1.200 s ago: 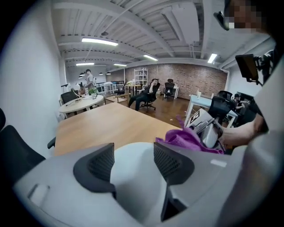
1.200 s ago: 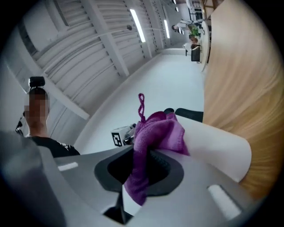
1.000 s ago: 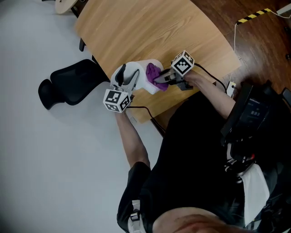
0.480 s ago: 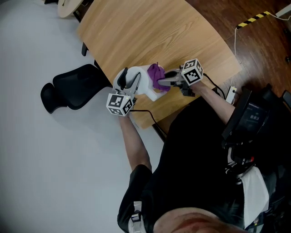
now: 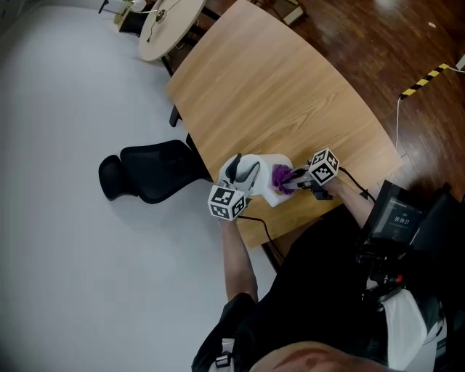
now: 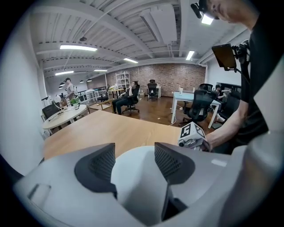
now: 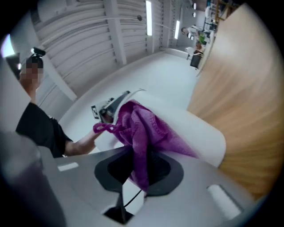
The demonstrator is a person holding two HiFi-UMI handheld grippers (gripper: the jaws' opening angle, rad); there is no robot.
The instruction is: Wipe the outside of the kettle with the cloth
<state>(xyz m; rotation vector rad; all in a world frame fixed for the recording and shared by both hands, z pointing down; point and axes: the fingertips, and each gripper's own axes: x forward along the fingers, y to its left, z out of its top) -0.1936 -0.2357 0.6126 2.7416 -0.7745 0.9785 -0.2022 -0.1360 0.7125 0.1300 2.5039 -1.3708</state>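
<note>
A: Kettle position?
B: The white kettle [image 5: 263,176] is seen at the near edge of the desk [image 5: 276,94], directly in front of the person. Whether it is set down or lifted cannot be told from the head view.
A: Left side?
B: The left hand-held gripper [image 6: 134,160] is clamped on the kettle. The white rounded body is wedged between the two dark ribbed pads [image 6: 100,165], and both pads are met by it. In the head view the grip is taken at the kettle's left end.
A: Right side?
B: The right hand-held gripper [image 7: 140,166] is closed on the purple cloth [image 7: 144,126]. One fold is pinched between the jaws, and the bunched remainder is laid against the kettle's white side.
A: Contact confirmed?
B: Yes. The cloth is shown touching the kettle wall in the right gripper view. In the head view it is seen on the kettle's right side, between the kettle and the right hand-held gripper.
A: Surroundings?
B: A black office chair [image 5: 156,178] is parked on the grey floor [image 5: 65,254], just beside the desk's left edge. A round pale table [image 5: 163,22] is seen well apart, at the top.
</note>
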